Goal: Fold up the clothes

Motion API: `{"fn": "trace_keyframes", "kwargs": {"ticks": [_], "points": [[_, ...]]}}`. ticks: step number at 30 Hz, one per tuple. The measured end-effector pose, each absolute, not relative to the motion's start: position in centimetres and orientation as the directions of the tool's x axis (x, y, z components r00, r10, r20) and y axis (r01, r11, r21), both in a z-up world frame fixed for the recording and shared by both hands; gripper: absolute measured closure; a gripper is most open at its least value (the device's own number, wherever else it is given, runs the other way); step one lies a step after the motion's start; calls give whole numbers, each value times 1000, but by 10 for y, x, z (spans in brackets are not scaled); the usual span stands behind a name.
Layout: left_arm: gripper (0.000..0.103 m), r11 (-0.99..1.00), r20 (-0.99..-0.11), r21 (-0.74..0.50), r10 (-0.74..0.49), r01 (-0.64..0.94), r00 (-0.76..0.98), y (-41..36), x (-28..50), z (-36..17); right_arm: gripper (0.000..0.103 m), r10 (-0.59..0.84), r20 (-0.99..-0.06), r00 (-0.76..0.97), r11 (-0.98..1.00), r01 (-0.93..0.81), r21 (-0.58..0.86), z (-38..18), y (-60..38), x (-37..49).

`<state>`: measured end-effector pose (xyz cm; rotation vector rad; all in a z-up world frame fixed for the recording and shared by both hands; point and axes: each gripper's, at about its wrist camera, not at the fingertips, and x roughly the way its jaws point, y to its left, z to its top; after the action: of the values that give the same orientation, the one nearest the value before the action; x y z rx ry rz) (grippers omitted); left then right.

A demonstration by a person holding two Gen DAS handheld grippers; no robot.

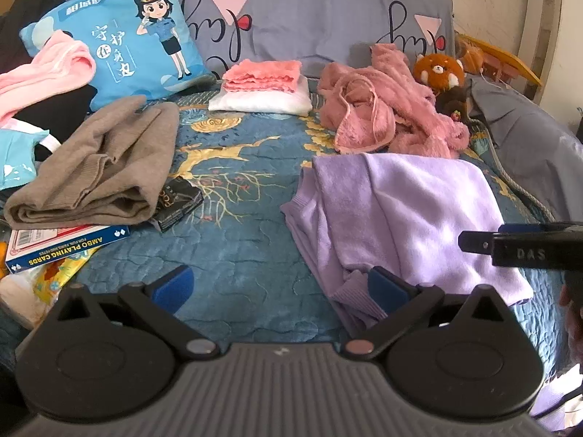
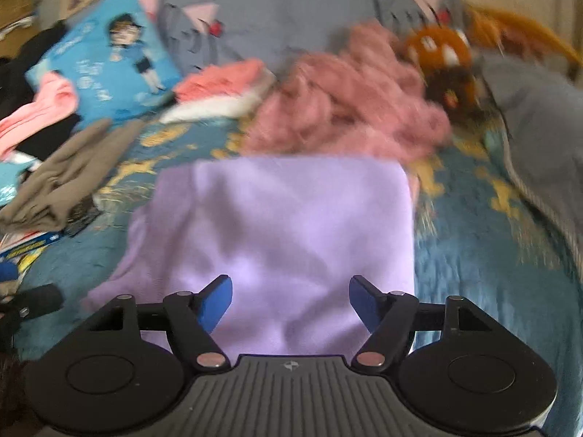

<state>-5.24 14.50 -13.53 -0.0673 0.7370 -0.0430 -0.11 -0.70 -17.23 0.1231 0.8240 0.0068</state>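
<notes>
Lilac fleece, a folded top [image 1: 408,215], lies flat on the blue quilted bed cover [image 1: 233,189], towards the right side of the bed. The left gripper [image 1: 282,287] hangs over the cover with its blue fingers [image 1: 178,284] spread wide; the right-hand finger sits at the ribbed cuff of the top, and nothing is clamped between them. The right gripper [image 2: 290,302] is above the near edge of the same top, fingers [image 2: 218,300] apart with only flat cloth below them, grasping nothing. Its view is blurred.

Behind the top is a loose heap of pink fluffy clothes [image 1: 386,113], touching its far edge. A neat stack of a coral and a white garment [image 1: 262,87] sits near the grey pillow [image 1: 320,11]. To the left lies a folded brown sweater [image 1: 94,167], resting on a box of playing cards [image 1: 65,251]. A blue cartoon cushion [image 1: 127,32] and a red panda toy [image 1: 439,71] sit further back.
</notes>
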Motion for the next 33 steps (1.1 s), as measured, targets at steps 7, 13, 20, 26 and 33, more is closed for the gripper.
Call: {"fn": "trace_keyframes", "kwargs": {"ticks": [7, 13, 20, 26, 33], "points": [[0, 997, -672, -76, -64, 17, 738, 145, -52, -136, 15, 65, -770, 634, 997, -10, 75, -191, 6, -1], [0, 997, -674, -76, -64, 18, 736, 145, -51, -137, 14, 67, -768, 637, 997, -4, 83, -191, 4, -1], [0, 997, -677, -77, -69, 22, 733, 145, -51, -138, 12, 67, -769, 636, 995, 12, 97, -191, 2, 0], [0, 997, -676, -77, -69, 23, 734, 145, -52, -137, 10, 58, -769, 637, 996, 13, 86, -192, 5, 0], [0, 997, -679, -77, -73, 27, 730, 145, -51, -138, 9, 53, -771, 635, 996, 21, 86, -191, 6, 0]]}}
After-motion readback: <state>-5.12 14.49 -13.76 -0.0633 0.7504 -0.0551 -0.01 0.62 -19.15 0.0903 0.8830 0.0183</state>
